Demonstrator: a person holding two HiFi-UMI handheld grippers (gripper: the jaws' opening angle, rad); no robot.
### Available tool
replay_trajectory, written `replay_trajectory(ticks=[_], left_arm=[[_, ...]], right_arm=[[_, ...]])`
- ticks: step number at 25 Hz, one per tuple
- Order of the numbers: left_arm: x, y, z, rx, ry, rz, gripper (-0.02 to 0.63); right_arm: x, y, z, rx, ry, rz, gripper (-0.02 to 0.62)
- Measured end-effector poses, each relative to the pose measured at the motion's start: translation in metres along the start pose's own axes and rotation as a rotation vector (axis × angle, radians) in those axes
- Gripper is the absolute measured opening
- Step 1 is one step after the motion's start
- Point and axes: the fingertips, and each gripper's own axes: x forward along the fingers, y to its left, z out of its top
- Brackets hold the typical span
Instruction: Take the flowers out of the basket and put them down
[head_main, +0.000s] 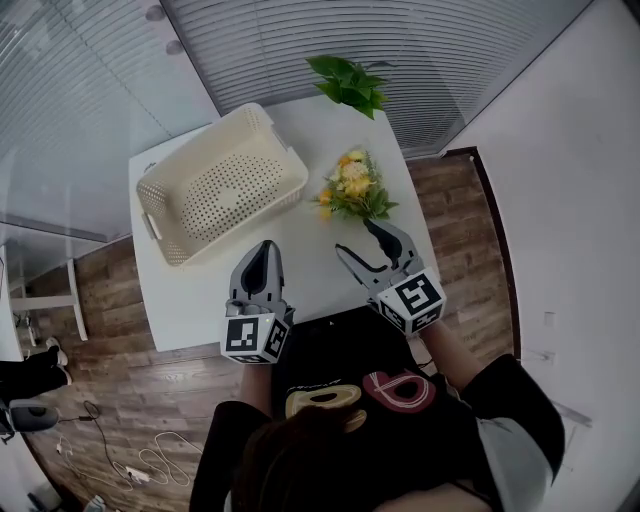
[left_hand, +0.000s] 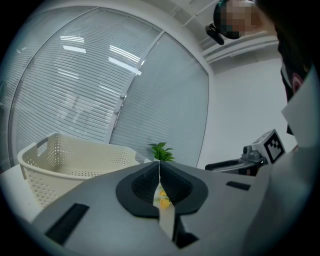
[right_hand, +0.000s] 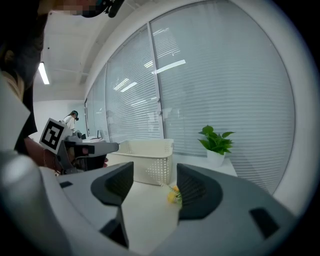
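A bunch of yellow flowers with green leaves (head_main: 352, 188) lies on the white table (head_main: 310, 265), to the right of the cream perforated basket (head_main: 222, 185). Nothing shows inside the basket. My right gripper (head_main: 357, 240) is just short of the flowers' near end, its jaws open with nothing between them. In the right gripper view the gripper (right_hand: 155, 185) looks at the flowers (right_hand: 173, 195), partly hidden behind the right jaw, with the basket (right_hand: 145, 160) beyond. My left gripper (head_main: 262, 262) hangs over the table's near side, shut and empty. Its jaws (left_hand: 159, 172) meet, and the flowers (left_hand: 162, 197) peek through a slit.
A small potted green plant (head_main: 350, 82) stands at the table's far edge, beside the window blinds. The table's near edge is right by my body. Wooden floor lies on both sides, with cables (head_main: 150, 465) at the lower left.
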Motion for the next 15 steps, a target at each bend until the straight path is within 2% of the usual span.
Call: replay_trajectory(ticks=[5, 10, 15], left_arm=[[0.002, -0.003, 0.001, 0.003, -0.003, -0.011, 0.018], [0.002, -0.009, -0.003, 0.006, 0.005, -0.021, 0.018], [0.000, -0.008, -0.004, 0.010, 0.010, -0.012, 0.018]], right_arm=[[0.016, 0.030, -0.007, -0.056, 0.034, 0.065, 0.270], [0.020, 0.043, -0.009, -0.041, 0.018, 0.092, 0.219], [0.021, 0.038, -0.007, -0.031, -0.007, 0.068, 0.151]])
